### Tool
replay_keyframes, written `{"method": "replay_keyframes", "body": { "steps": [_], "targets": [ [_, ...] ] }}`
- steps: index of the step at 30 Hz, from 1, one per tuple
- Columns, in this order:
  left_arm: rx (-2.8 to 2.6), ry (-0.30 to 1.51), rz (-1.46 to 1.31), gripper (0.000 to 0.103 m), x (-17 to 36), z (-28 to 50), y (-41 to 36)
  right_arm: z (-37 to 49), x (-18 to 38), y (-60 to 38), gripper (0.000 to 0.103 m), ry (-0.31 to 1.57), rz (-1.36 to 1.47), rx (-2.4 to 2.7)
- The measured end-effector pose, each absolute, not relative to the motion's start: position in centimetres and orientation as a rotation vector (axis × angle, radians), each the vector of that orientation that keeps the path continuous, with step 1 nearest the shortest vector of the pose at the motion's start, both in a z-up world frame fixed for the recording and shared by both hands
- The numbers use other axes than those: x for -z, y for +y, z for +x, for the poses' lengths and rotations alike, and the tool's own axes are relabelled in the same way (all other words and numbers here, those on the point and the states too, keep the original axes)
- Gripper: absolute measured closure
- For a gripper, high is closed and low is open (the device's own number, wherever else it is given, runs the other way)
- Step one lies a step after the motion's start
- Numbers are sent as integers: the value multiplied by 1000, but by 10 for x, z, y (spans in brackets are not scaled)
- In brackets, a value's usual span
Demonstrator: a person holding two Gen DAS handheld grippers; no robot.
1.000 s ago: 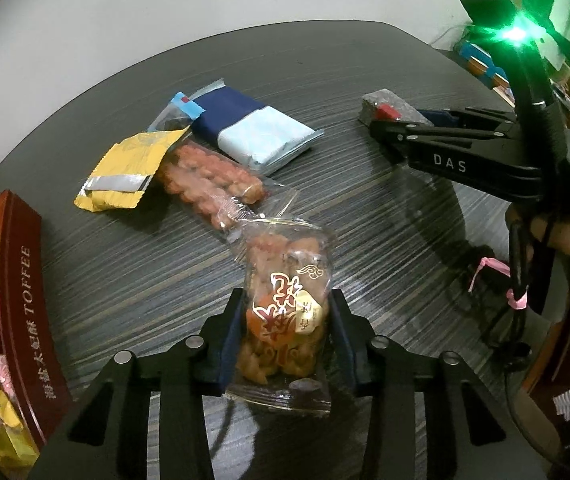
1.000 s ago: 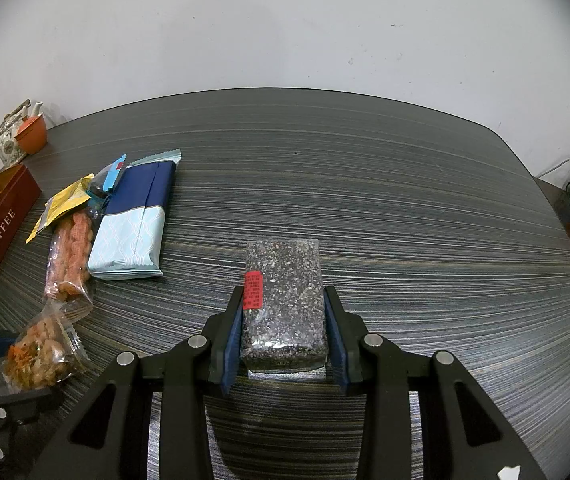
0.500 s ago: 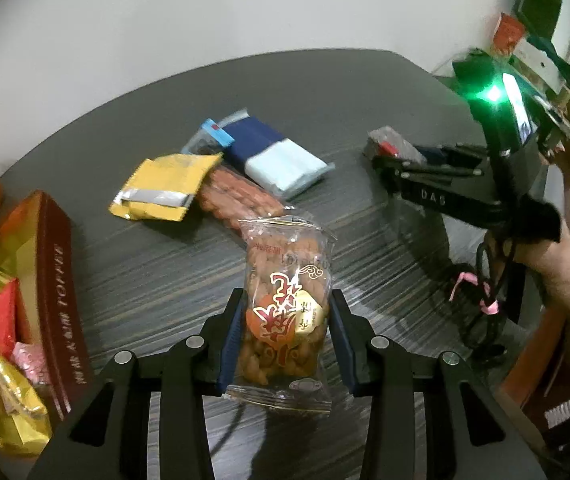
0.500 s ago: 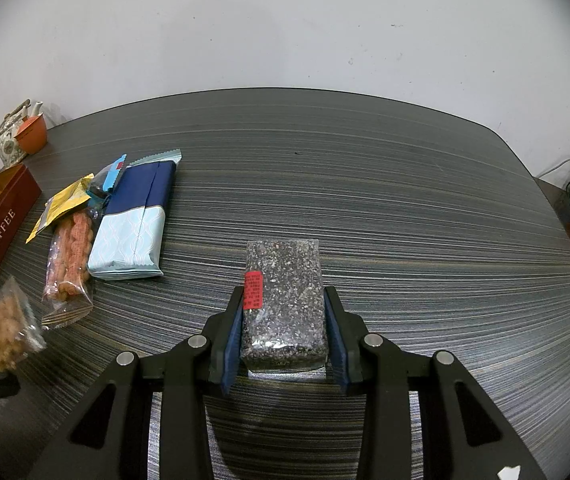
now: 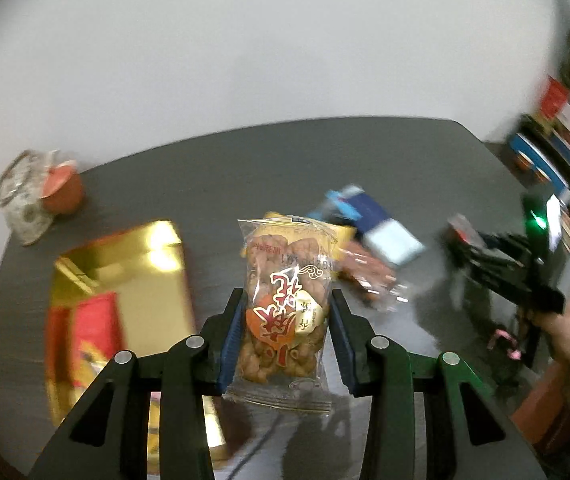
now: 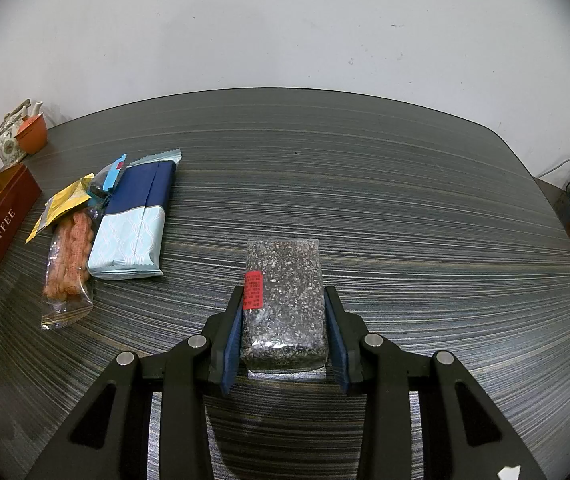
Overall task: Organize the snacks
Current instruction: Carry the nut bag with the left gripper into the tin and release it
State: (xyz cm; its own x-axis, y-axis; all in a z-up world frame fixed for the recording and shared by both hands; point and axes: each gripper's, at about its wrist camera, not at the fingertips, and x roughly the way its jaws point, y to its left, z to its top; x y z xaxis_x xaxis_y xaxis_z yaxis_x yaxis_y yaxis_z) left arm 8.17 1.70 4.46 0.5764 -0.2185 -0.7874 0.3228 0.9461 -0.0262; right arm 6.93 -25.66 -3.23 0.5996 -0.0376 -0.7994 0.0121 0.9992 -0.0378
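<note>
Far left on the table sit a teapot & a small cup. Next comes the toffee box, open, gold inside, w/ a red packet in it.

The left gripper is up in the air over the table, just right of the box. Its jaws are clamped on a clear snack bag, low on both sides. The bag is light, soft & crinkly. The bits inside can break, so squeeze gently. The plastic looks slippery. A hold across the fat middle is best, not on the thin flat ends.

Then a small heap lies flat: a yellow packet, an orange stick bag, a blue pack.

To the right, the right gripper has its jaws clamped on the sides of a seed block. Cannot tell if it rests on the table or hangs just over it. It looks hard & packed tight, so likely heavier & safe to grip firmly on the sides.
</note>
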Motion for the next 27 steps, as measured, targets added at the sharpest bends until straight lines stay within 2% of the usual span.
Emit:
{"method": "replay_keyframes", "body": {
  "steps": [13,27],
  "targets": [
    [38,946,69,61,-33,132,135,69,33,-256,68,927,-30,29],
    [-36,1029,77,61,6,142,175,70,33,-256,66,928,-31,35]
  ]
}}
